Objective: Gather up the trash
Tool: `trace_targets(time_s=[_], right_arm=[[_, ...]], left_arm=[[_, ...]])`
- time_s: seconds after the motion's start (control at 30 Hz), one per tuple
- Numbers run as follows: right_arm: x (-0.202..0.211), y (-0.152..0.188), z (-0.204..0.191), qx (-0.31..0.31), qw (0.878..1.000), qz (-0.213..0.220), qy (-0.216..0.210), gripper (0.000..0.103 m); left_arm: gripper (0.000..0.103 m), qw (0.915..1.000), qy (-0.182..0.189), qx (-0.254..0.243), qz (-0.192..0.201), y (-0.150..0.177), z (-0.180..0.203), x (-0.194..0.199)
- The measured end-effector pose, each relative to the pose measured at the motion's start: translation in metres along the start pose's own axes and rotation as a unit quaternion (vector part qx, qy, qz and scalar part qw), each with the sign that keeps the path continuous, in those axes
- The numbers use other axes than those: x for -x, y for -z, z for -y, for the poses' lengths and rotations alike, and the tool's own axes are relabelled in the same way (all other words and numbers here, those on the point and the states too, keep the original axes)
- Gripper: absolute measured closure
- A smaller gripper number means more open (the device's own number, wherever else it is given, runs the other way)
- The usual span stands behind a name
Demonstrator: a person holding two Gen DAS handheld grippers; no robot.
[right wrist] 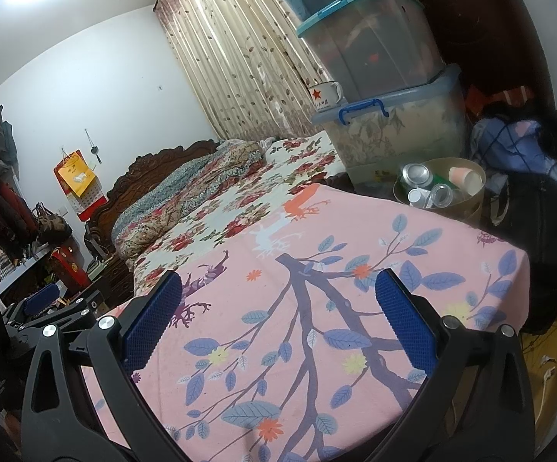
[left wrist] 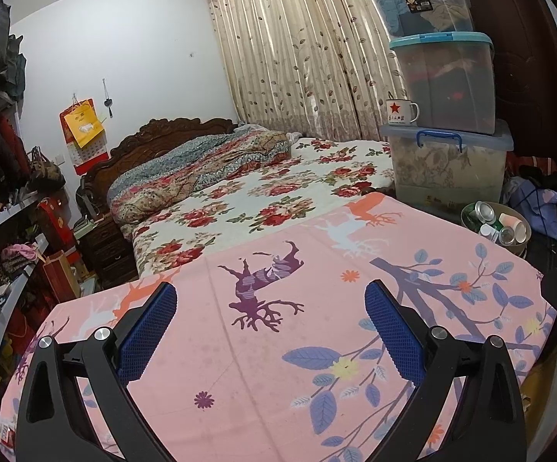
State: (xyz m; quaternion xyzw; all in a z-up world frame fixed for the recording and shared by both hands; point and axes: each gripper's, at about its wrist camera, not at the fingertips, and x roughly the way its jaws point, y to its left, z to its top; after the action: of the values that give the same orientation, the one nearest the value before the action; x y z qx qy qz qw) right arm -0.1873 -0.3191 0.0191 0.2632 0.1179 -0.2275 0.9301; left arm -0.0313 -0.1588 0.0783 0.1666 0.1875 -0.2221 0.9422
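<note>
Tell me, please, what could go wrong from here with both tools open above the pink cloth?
1. The bin stands past the cloth's far right corner, already full of cans and cups; adding more or bumping it may spill them.
2. The mug sits on the lowest box's lid, near its edge; a reach towards the bin could knock it off.
3. No loose trash shows on the cloth, so the left tool and right tool may snag fabric.

Both my wrist cams sit low and close over the pink cloth (left wrist: 263, 350), looking forward between my blue pads toward the bed (left wrist: 263, 196) and curtain (left wrist: 297, 46). Right cam sits right of the left one, angled slightly left, nearer the bin (right wrist: 467, 208). Shared: cloth, bed, stacked boxes (left wrist: 447, 161), bin.
</note>
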Motion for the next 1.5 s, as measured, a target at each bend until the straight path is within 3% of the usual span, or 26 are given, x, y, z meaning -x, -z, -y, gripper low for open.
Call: trace_targets(time_s=[1.5], right_arm=[[-0.002,0.008,0.000,-0.004,1.000,-0.006,0.001,0.004]], left_arm=[[0.009,1.0000,0.002,-0.006,-0.007,0.006,-0.001,-0.003]])
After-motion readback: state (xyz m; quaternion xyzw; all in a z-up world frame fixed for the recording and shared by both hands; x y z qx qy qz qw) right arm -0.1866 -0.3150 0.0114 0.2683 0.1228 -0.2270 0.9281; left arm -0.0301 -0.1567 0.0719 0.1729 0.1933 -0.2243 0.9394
